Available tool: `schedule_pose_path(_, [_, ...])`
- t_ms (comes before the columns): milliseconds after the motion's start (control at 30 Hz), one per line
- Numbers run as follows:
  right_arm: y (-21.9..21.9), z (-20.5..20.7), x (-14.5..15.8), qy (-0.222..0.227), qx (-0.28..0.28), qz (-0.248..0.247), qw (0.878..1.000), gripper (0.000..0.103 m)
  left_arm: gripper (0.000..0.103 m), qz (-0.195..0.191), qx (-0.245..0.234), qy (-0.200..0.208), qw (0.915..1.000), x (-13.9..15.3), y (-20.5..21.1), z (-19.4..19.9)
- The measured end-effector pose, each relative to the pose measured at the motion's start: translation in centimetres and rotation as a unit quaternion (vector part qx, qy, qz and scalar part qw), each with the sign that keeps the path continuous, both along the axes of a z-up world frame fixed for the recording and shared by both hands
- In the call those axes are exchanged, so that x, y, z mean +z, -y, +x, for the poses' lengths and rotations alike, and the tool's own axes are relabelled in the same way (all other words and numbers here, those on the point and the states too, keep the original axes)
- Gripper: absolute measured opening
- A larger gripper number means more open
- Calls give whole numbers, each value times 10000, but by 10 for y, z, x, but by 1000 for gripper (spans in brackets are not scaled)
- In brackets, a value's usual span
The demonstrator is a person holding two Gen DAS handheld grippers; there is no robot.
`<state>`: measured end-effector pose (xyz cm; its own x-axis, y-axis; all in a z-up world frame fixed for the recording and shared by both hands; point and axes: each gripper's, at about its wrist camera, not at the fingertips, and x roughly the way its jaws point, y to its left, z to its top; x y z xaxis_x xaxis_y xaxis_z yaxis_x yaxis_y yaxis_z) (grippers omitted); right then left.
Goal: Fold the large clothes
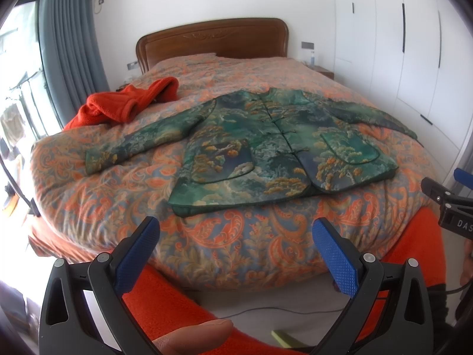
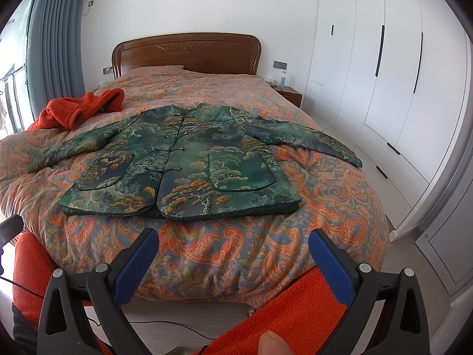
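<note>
A green jacket (image 1: 266,145) (image 2: 189,159) printed with trees lies flat and face up on the bed, buttoned, both sleeves spread sideways, hem toward me. My left gripper (image 1: 236,230) hangs open in front of the bed's foot, short of the hem, nothing between its blue pads. My right gripper (image 2: 233,242) is likewise open and empty, held before the hem's middle. The right gripper's black body shows at the right edge of the left wrist view.
The bed carries an orange paisley quilt (image 1: 118,195) (image 2: 325,207). A crumpled red garment (image 1: 127,103) (image 2: 79,109) lies at the far left. A wooden headboard (image 2: 186,53) stands behind, white wardrobes (image 2: 384,74) at right, a nightstand (image 2: 291,93). Red sleeves and a thumb show below.
</note>
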<state>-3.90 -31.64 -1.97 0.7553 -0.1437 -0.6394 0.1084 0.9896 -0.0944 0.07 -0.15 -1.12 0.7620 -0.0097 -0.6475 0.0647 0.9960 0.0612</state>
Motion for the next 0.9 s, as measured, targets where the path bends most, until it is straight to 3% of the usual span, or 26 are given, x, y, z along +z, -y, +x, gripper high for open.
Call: schedule_pose_path(900, [-2,1,-2,-35,0,-10,10000,103,103,7,4,4,10000,0,0,-1])
